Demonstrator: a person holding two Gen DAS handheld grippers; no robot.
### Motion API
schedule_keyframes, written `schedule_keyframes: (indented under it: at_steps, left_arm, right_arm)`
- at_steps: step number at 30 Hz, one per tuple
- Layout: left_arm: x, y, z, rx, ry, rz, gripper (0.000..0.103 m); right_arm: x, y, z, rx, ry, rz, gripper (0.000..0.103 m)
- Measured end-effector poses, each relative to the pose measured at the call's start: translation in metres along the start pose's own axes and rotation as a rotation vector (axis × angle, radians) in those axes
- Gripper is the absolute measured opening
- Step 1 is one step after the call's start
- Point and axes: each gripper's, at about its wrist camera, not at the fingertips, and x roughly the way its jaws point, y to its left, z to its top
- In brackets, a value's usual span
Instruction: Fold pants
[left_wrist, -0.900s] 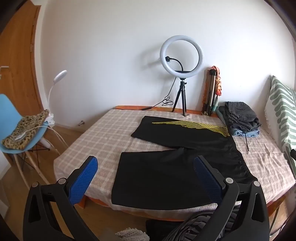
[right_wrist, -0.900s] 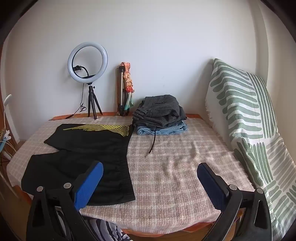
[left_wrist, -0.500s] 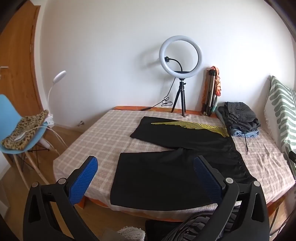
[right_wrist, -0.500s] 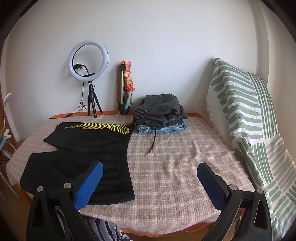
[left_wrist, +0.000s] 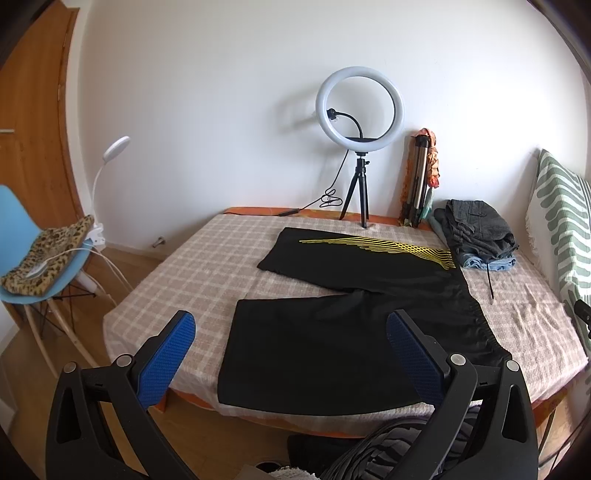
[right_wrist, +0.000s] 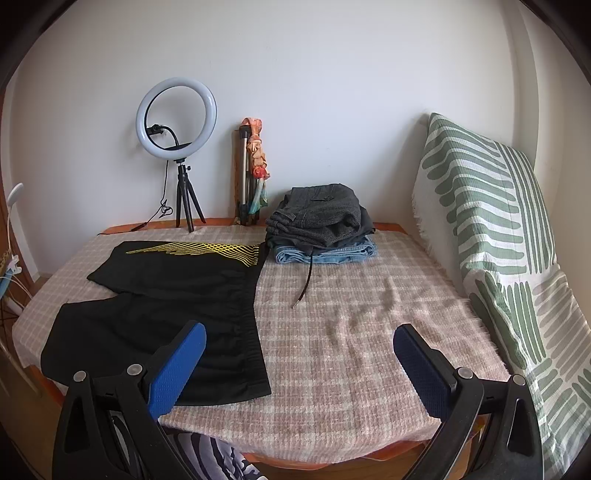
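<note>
Black pants (left_wrist: 332, 332) with a yellow line pattern lie flat on the checked bed cover (left_wrist: 192, 273), legs spread apart toward the left, waistband on the right. They also show at the left of the right wrist view (right_wrist: 166, 310). My left gripper (left_wrist: 291, 347) is open and empty, held off the near edge of the bed in front of the nearer leg. My right gripper (right_wrist: 299, 358) is open and empty, held off the near edge, to the right of the waistband.
A stack of folded grey and denim clothes (right_wrist: 321, 229) sits at the back of the bed. A ring light on a tripod (left_wrist: 360, 147) and a folded tripod (right_wrist: 247, 173) stand by the wall. A green-patterned cushion (right_wrist: 491, 240) leans at right. A blue chair (left_wrist: 40, 258) stands at left.
Both views shifted only slightly; the grippers stay open and the pants have not moved.
</note>
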Motion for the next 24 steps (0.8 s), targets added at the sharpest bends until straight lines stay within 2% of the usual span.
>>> schedule_keyframes:
  at_steps: [24]
  left_arm:
    - [-0.0001,-0.0035,0.0020,0.013,-0.004,-0.002,0.103]
  right_arm:
    - [0.0019,-0.0002,-0.0044,0.002,0.008,0.001,0.103]
